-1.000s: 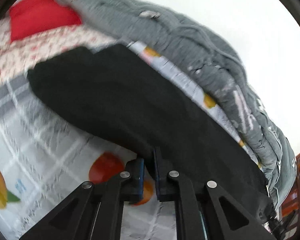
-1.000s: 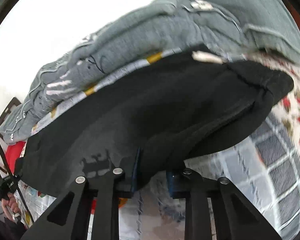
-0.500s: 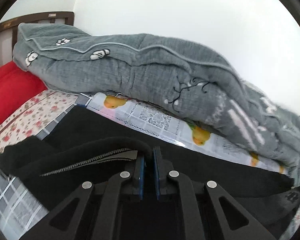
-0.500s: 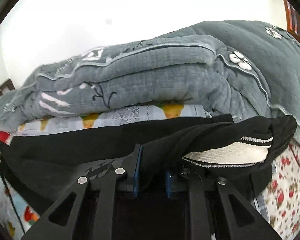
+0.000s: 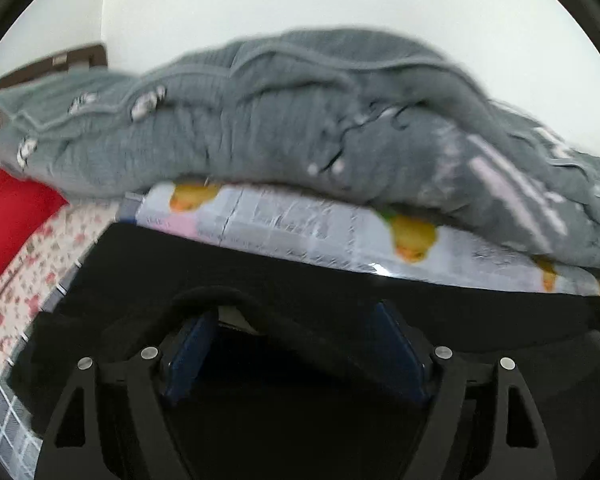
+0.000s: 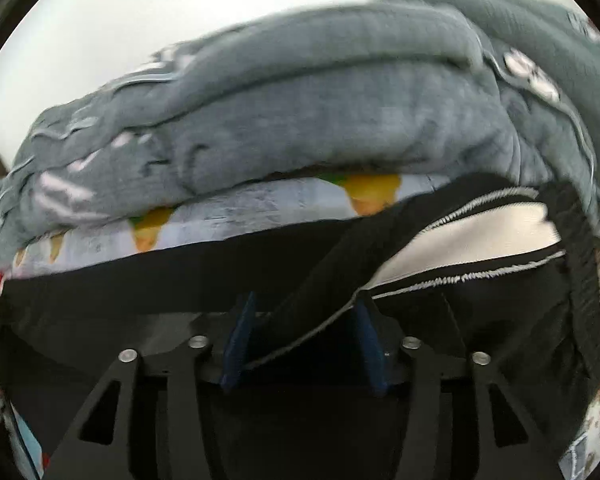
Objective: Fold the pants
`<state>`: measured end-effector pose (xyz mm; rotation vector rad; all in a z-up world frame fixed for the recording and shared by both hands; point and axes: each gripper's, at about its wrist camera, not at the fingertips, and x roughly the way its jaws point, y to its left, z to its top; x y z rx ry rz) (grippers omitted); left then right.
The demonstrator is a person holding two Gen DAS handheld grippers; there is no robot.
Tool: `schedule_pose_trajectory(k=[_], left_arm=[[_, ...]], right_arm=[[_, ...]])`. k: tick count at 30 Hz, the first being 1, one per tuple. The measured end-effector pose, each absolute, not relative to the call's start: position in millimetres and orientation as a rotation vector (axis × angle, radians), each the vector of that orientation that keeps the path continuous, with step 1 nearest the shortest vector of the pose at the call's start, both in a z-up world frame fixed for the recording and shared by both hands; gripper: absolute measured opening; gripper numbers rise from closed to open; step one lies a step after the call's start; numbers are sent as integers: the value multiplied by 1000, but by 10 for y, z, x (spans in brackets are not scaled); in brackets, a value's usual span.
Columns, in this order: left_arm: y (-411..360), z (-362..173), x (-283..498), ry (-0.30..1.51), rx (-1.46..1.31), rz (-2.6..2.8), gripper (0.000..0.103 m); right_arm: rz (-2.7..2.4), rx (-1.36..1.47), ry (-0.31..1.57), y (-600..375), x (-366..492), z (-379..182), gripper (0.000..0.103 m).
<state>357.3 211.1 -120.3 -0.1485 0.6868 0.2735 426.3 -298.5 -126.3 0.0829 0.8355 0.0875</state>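
Note:
The black pants (image 5: 340,292) lie folded over across the bed, filling the lower half of both views. My left gripper (image 5: 296,336) hangs just over them with its jaws opening wide; a rolled black edge (image 5: 220,294) arches between the blue pads (image 5: 190,354), which do not press it. My right gripper (image 6: 304,332) is over the waist end, its jaws also opening. The black waistband strip (image 6: 340,264) runs loose between its pads (image 6: 238,338). White pocket lining (image 6: 480,232) shows at the right.
A bulky grey quilt (image 5: 300,120) is heaped right behind the pants, against a white wall. A fruit-printed sheet (image 5: 300,232) lies under it. A red pillow (image 5: 8,224), a floral bedsheet (image 5: 32,280) and a brown headboard (image 5: 60,60) are at the left.
Both grippers, shut on the black fabric before, now have their jaws apart and the fabric loose. Both carried the pants edge toward the quilt, and the fabric has settled.

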Motion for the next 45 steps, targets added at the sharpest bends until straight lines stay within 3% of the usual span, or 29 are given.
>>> schedule_pose_trajectory(k=[3,10,18,25,34,37,38,39,40,41,45], left_arm=[[2029,-1144,3368,703,-138,258,80],[1972,-1102,2624,734,-188,242,81],[2042,-1552,1829,874,-497,105,81],[2348,-1727,1860,847,-642,150,80],[2695,-1807,2474,809,-715,248,69],[2676,-1787,2626,811,-675,293,62],[2668,-1783,2649,817,-657,312,48],[2672,-1776,2646,828,-628,340,27],[2684,-1770,2644,837,-614,355,20],[2706,-1744,2615,820,-622,346,16],[2675,-1578,2354,765,-596,298,13]], right_arm=[[131,34,784,-2866,3972,-1105,65],[118,-10,778,-2890,3135,-962,68],[57,76,858,-3364,2456,-1322,73],[39,150,931,-3543,2476,-1569,73],[-7,260,988,-3564,3220,-1668,73],[-70,222,985,-3524,3381,-1679,66],[-83,207,981,-3497,3412,-1678,58],[-93,194,974,-3481,3427,-1675,50],[-86,193,959,-3483,3422,-1659,27],[-66,207,939,-3497,3398,-1627,15],[-98,212,838,-3497,3156,-1399,10]])
